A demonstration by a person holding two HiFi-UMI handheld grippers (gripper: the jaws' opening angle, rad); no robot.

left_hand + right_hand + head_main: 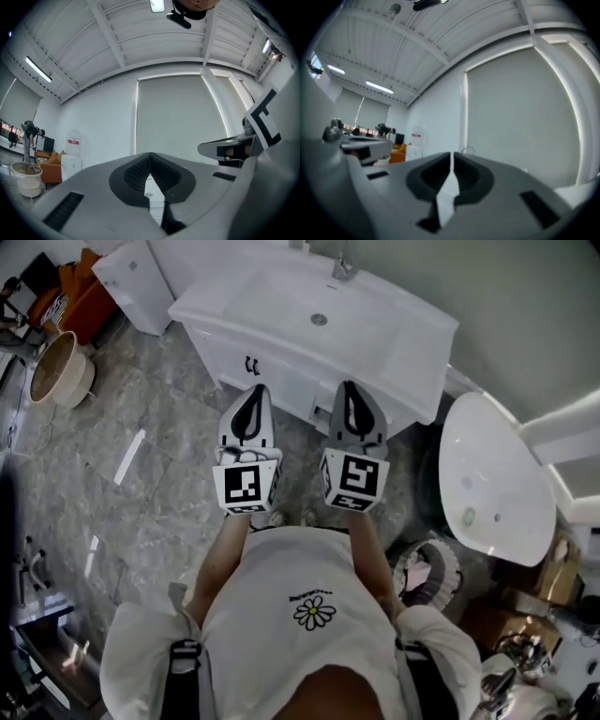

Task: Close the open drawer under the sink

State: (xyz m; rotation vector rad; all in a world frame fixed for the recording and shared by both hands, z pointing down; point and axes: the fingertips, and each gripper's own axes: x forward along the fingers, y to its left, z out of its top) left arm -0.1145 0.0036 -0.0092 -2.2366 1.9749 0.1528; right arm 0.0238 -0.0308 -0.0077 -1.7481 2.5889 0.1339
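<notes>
The white sink vanity (394, 352) stands ahead of me with a faucet (343, 266) at its back. Its white drawer front (230, 354) carries a black handle (251, 365) and looks flush with the cabinet, though the grippers hide part of the front. My left gripper (255, 390) (150, 155) is held up at chest height, pointing level at the wall above the sink, jaws together and empty. My right gripper (348, 387) (451, 154) is beside it at the same height, jaws likewise together with nothing between them. Neither touches the vanity.
A white toilet (492, 479) stands right of the vanity, with clutter on the floor below it. A round basket (56, 367), a white cabinet (136, 282) and an orange seat (80, 301) are at the far left. Grey marble floor (141, 474) runs to the left.
</notes>
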